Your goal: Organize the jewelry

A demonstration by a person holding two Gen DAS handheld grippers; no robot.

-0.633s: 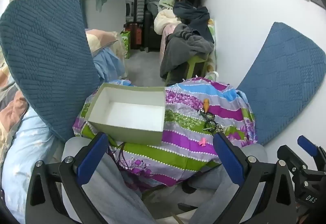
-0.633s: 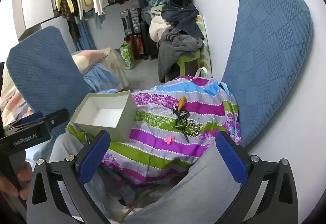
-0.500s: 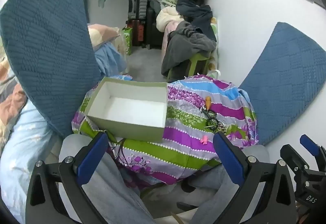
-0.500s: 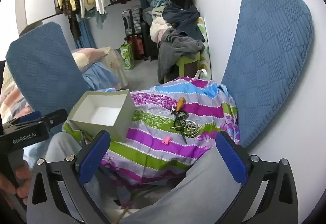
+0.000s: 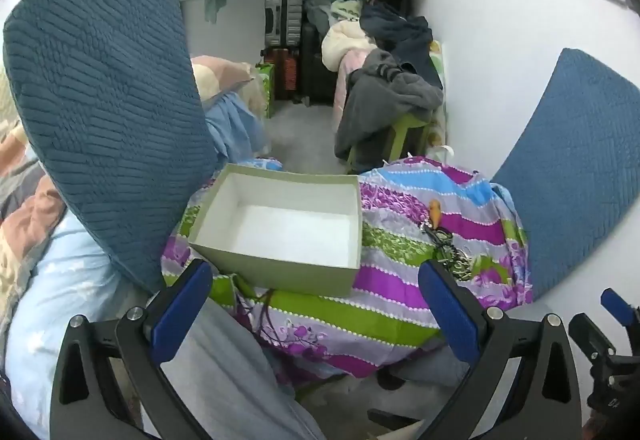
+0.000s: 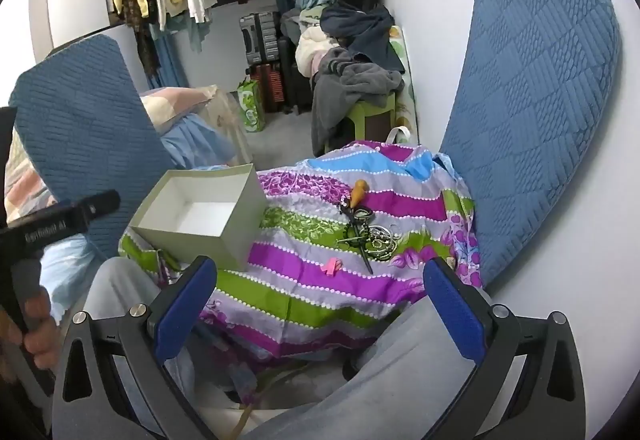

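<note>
On the striped cloth, jewelry (image 6: 366, 236) waits beside an empty box (image 6: 200, 213).

Both grippers, left (image 5: 316, 306) and right (image 6: 320, 304), are held wide open with nothing in them, ready to pick. The jewelry is piled near the cloth's right edge; the box is set at the left edge, open side up, so pieces can be dropped in.

pale green box (image 5: 280, 264) with white inside, purple-green-blue striped floral cloth (image 6: 320, 280), pink clip (image 6: 331, 266), blue quilted cushions (image 6: 532, 111)
</note>
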